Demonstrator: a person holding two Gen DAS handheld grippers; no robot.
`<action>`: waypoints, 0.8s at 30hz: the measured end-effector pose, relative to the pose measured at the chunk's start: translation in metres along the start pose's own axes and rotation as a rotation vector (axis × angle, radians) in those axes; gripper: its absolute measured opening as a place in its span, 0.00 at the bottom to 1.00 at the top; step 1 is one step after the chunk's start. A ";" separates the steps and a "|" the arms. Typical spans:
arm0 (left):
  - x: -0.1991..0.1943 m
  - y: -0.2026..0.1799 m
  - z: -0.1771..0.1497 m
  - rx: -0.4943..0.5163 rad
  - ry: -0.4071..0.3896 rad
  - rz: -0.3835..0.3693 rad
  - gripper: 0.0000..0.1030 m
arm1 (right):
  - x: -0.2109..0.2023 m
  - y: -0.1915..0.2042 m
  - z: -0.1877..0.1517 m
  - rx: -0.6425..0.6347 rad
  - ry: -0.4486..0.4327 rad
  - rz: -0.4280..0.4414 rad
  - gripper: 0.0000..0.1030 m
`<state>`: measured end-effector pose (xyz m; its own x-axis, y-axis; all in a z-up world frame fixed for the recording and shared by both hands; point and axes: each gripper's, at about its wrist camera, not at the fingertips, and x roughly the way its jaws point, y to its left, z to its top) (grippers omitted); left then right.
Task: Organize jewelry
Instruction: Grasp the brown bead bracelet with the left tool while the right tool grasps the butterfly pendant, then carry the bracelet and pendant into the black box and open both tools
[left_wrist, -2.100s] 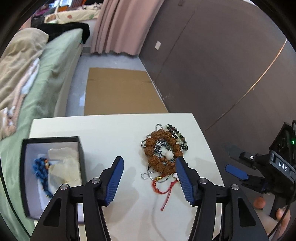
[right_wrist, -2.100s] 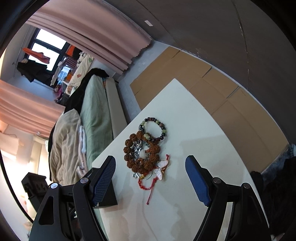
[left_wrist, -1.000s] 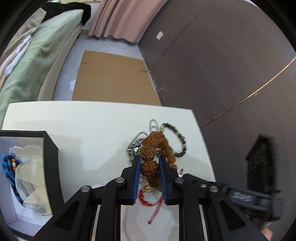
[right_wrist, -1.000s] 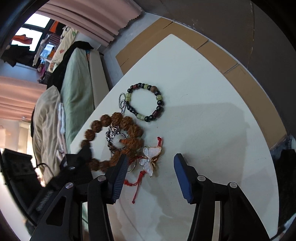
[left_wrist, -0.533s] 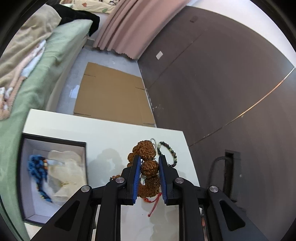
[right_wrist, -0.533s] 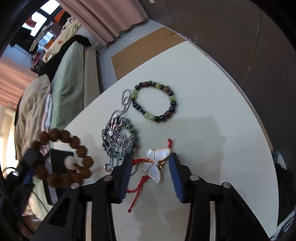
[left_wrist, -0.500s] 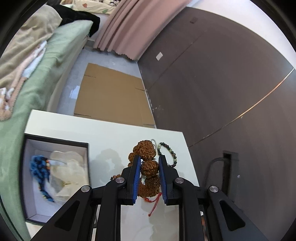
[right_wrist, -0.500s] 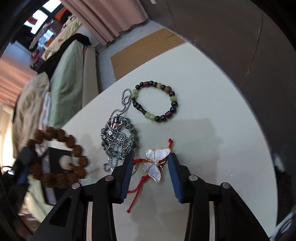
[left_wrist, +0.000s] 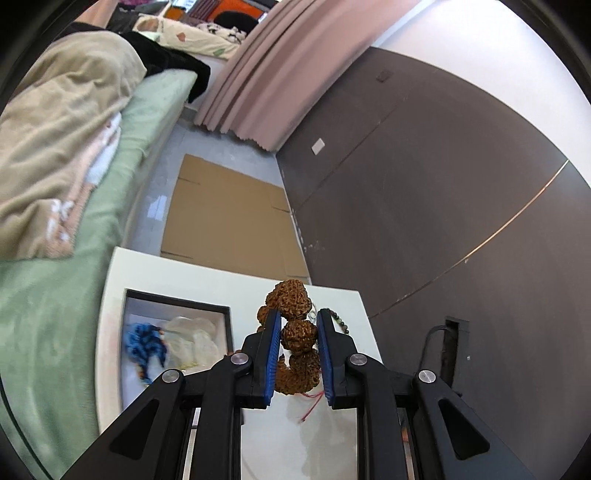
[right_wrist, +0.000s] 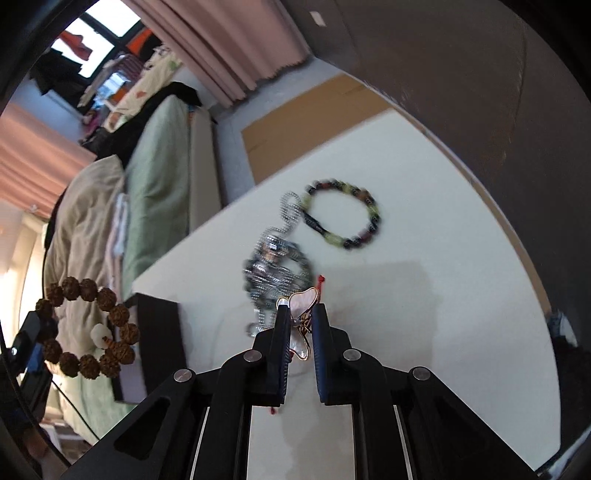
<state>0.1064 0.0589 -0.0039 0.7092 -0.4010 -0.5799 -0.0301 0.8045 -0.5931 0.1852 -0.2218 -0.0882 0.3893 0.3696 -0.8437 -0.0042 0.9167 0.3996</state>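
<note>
Hanging in the air at the far left of the right wrist view, the brown seed bracelet (right_wrist: 86, 328) is a full ring of knobbly beads with one pale bead on its inner side, lifted clear of the white table (right_wrist: 424, 314) and seen against the green bed (right_wrist: 159, 177); no brand, label or writing can be read anywhere in either view; the left gripper (left_wrist: 295, 334) has its blue pads (left_wrist: 272, 354) pressed against a single bead of that bracelet, with further beads bunched above and below the clamped one; below and to the left of it sits the black box (left_wrist: 177, 301), open, holding a blue beaded piece (left_wrist: 142, 341) beside pale crumpled tissue (left_wrist: 194, 338); moving right, a silver chain (right_wrist: 275, 266) lies heaped on the table just beyond the right gripper (right_wrist: 300, 325), whose pads are closed on the white butterfly pendant (right_wrist: 301, 314), the pendant standing up between the fingers with its red cord (right_wrist: 320, 282) showing at the top; farther right and beyond the chain, the dark-and-green bead bracelet (right_wrist: 343, 212) lies flat as an open ring, touching the chain's far end.
</note>
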 end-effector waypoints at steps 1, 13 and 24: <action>-0.005 0.002 0.001 0.006 -0.005 0.000 0.20 | -0.006 0.006 0.000 -0.020 -0.018 0.001 0.13; -0.043 0.031 0.007 -0.021 -0.048 0.015 0.20 | -0.033 0.100 0.004 -0.178 -0.050 0.161 0.13; -0.055 0.058 0.015 -0.074 -0.080 0.053 0.20 | 0.000 0.154 -0.015 -0.260 0.030 0.361 0.15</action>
<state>0.0763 0.1340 0.0026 0.7588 -0.3202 -0.5672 -0.1188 0.7882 -0.6038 0.1703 -0.0786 -0.0323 0.2930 0.6739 -0.6783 -0.3679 0.7342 0.5706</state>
